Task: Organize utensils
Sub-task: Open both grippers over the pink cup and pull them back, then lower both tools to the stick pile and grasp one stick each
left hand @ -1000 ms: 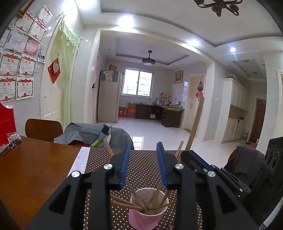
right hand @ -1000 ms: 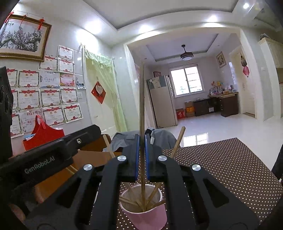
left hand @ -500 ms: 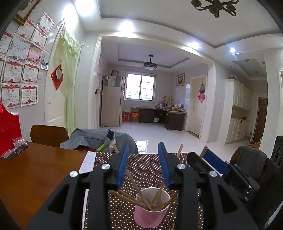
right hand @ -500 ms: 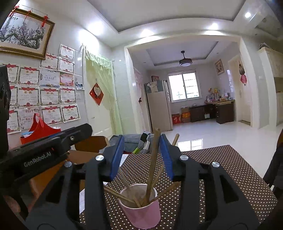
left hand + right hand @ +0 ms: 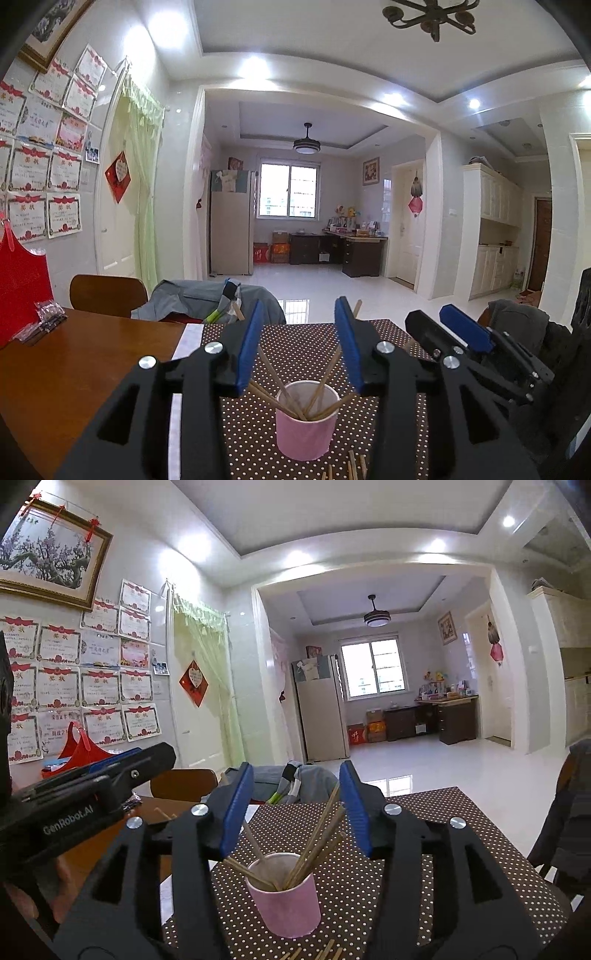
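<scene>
we held our left gripper [image 5: 299, 347] and right gripper [image 5: 295, 808] spread wide, empty, over the pink paper cup [image 5: 284, 901] of wooden chopsticks [image 5: 317, 845] on the brown polka-dot tablecloth [image 5: 388, 882], loose sticks [image 5: 351, 469] by its near edge.

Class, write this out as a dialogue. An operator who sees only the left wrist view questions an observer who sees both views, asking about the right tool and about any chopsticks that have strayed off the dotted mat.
Operator: From here I see the right tool only from the side. Is it holding a chopstick?
Observer: No. In its own view its jaws stand open and empty, with the pink cup framed between them.
Operator: Is any stick off the dotted mat? My own tool blocks that side.
Observer: Yes. What looks like one loose stick lies on the bare wooden table, left of the mat.
</scene>
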`<state>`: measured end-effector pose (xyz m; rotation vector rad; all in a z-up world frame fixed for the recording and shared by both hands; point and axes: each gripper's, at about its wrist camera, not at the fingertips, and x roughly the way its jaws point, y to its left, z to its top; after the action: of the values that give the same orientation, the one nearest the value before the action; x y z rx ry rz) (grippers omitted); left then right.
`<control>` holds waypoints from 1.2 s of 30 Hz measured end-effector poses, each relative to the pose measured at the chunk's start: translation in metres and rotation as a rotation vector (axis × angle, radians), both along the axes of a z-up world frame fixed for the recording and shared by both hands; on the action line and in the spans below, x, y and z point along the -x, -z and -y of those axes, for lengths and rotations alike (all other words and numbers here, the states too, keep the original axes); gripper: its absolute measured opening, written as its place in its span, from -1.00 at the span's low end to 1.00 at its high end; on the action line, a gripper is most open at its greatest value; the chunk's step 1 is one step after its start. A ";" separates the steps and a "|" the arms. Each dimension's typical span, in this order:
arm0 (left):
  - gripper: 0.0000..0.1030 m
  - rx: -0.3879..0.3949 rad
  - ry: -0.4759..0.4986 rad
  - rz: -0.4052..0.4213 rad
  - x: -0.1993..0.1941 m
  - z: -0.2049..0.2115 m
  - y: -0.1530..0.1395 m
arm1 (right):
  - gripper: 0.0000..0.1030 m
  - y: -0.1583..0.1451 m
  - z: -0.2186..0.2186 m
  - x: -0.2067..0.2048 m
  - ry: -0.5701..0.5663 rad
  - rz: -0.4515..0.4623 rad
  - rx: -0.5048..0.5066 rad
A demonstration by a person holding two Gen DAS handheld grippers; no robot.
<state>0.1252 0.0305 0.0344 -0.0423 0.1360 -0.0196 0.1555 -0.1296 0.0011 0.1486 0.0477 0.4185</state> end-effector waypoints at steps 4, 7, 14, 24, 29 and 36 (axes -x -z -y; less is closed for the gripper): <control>-0.04 -0.009 -0.002 0.021 0.019 0.004 -0.004 | -0.02 -0.004 0.006 0.016 0.011 -0.003 0.000; -0.03 -0.028 0.003 0.023 0.030 0.008 -0.003 | -0.01 -0.003 0.011 0.026 0.022 -0.012 0.004; -0.03 -0.067 0.023 -0.039 0.049 0.015 0.013 | 0.03 0.009 0.020 0.044 0.040 -0.083 0.023; -0.03 -0.097 0.113 -0.313 0.041 0.011 0.061 | 0.09 0.043 0.025 0.051 0.052 -0.267 0.066; -0.03 -0.095 0.169 -0.580 0.015 0.004 0.108 | 0.12 0.066 0.026 0.044 0.057 -0.377 0.105; -0.03 -0.136 0.216 -0.831 -0.011 -0.003 0.169 | 0.12 0.101 0.021 0.032 0.046 -0.535 0.163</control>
<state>0.1358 0.0334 -0.1350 0.1034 0.9714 -0.2092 0.1238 -0.1505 -0.1002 0.0978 0.6026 0.3182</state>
